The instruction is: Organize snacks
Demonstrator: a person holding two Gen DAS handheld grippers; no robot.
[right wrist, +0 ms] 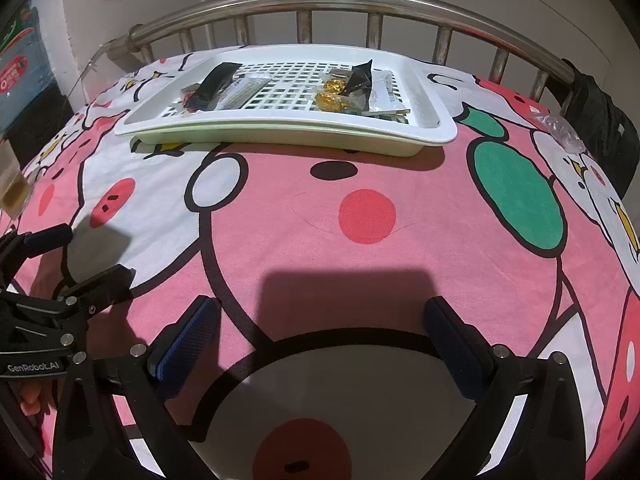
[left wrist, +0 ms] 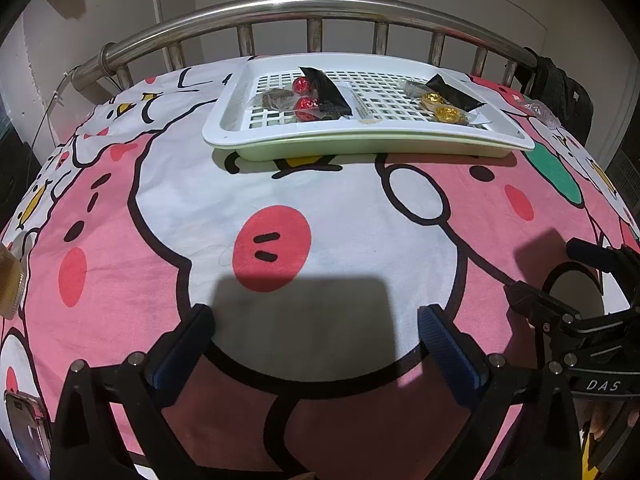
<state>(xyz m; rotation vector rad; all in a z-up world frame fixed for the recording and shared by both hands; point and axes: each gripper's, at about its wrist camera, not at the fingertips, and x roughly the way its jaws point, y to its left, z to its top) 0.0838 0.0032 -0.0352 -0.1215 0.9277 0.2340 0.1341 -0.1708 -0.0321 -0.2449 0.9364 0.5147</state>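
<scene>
Two grippers hover low over a cartoon-print sheet (left wrist: 320, 208), both short of the tray (left wrist: 224, 120), and neither touches it. The left gripper (left wrist: 316, 344) has its fingers spread wide with only sheet and shadow between them; the right gripper (right wrist: 322, 334) is likewise spread and holds nothing. Each gripper shows at the edge of the other's view, cut off by the frame.

On the tray, which lies near the metal rail (left wrist: 280, 4), the snacks sit in two clusters. Toward its left end are two red foil balls (left wrist: 305, 96), a black packet (left wrist: 324, 92) and some clear wrappers that are hard to make out; from the right wrist view the red balls are mostly hidden behind the packet. Toward its right end lie two gold foil balls (right wrist: 332, 94), another black packet (right wrist: 360, 74) and a pale wrapper whose print is too small to read. Off the tray, beyond its right end, a crumpled clear wrapper (right wrist: 560, 128) lies on the sheet beside dark cloth (right wrist: 600, 120) hung on the rail.
</scene>
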